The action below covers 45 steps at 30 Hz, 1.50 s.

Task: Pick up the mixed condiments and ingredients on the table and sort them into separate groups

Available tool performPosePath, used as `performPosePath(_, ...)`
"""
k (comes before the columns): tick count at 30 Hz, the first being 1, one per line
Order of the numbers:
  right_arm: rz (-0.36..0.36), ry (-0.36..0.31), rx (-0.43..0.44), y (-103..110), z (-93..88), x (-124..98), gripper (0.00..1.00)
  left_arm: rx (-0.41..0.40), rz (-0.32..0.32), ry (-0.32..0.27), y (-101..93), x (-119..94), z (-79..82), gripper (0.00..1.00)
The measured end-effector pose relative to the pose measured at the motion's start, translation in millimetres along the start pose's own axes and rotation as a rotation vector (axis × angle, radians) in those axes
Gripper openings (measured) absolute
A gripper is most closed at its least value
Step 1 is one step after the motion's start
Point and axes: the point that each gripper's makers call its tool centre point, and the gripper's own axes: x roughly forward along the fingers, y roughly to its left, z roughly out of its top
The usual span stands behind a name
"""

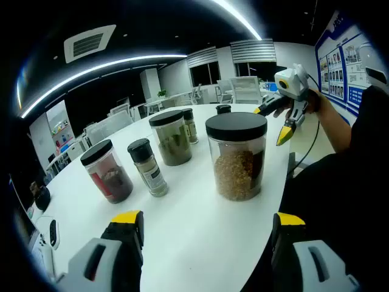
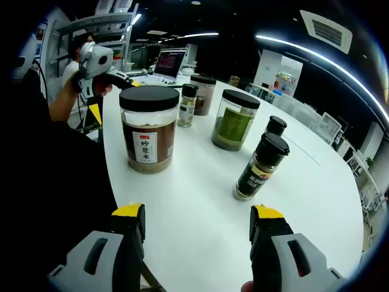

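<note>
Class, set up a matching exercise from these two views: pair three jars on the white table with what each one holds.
Things:
1. Nearest big jar
2. Middle big jar
3. Left big jar

Contents:
A. green, olive-coloured filling
B. reddish-brown filling
C. tan grains

Pairs: 1-C, 2-A, 3-B

All three have black lids and stand on the table.

On the worktop we find the large grain jar nearest, with a small shaker and two jars to its left.
</note>
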Motion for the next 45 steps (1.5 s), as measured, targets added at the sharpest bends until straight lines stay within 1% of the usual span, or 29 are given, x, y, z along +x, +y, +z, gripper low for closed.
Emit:
performPosePath(1, -0.001, -0.001, 0.001, -0.2, 0.3, -0.1, 0.7, -0.005, -0.002, 0.004, 0.9, -0.5, -0.5, 0.86)
performPosePath(5, 0.002, 0.0, 0.0, 0.2, 0.6, 0.1, 0.7, -0.005, -0.008, -0.016, 1.1, -2.7, 4.7, 0.86)
performPosePath(9, 0.026, -0.019, 0.009, 4.8, 5.1, 0.6, 0.71, 0.005, -0.001, 0.002, 3.4, -0.9, 2.3, 0.86)
performPosePath(14, 0.022, -0.02, 0.004, 4.2, 7.0, -0.4, 0.71, 0.011, 0.002, 0.011, 3.8, 0.4, 0.4, 0.86)
performPosePath(18, 0.021, -0.019, 0.003, 3.4, 7.2, -1.0, 0.71, 0.009, -0.024, -0.008, -1.5, -2.2, 5.8, 0.86)
performPosePath(22, 0.019, -0.021, 0.005, 2.9, 7.4, -1.7, 0.71, 0.02, -0.022, -0.01, -1.9, -2.0, 7.6, 0.86)
performPosePath(26, 0.018, -0.024, 0.009, 1.8, 7.0, -2.6, 0.71, 0.007, -0.049, -0.026, -7.9, -2.8, 11.1, 0.86)
performPosePath(29, 0.013, -0.029, 0.019, -0.8, 6.3, -3.1, 0.71, 0.009, -0.052, -0.028, -9.6, -3.3, 11.5, 0.85)
performPosePath(31, 0.004, -0.032, 0.027, -3.4, 5.6, -3.1, 0.71, 0.01, -0.049, -0.026, -8.9, -3.5, 10.9, 0.85)
performPosePath(34, -0.04, -0.04, 0.038, -13.6, 5.4, -3.2, 0.69, 0.007, -0.046, -0.026, -8.5, -3.4, 10.3, 0.85)
performPosePath(36, -0.056, -0.051, 0.043, -18.9, 5.9, -3.8, 0.69, 0.008, -0.047, -0.025, -9.1, -3.0, 9.4, 0.85)
performPosePath(40, -0.083, -0.07, 0.062, -26.6, 7.4, -4.1, 0.69, 0.013, -0.042, -0.014, -8.9, -2.2, 6.7, 0.85)
performPosePath(45, -0.102, -0.075, 0.078, -34.6, 5.2, -1.0, 0.69, 0.013, -0.039, -0.009, -7.9, -1.8, 5.1, 0.85)
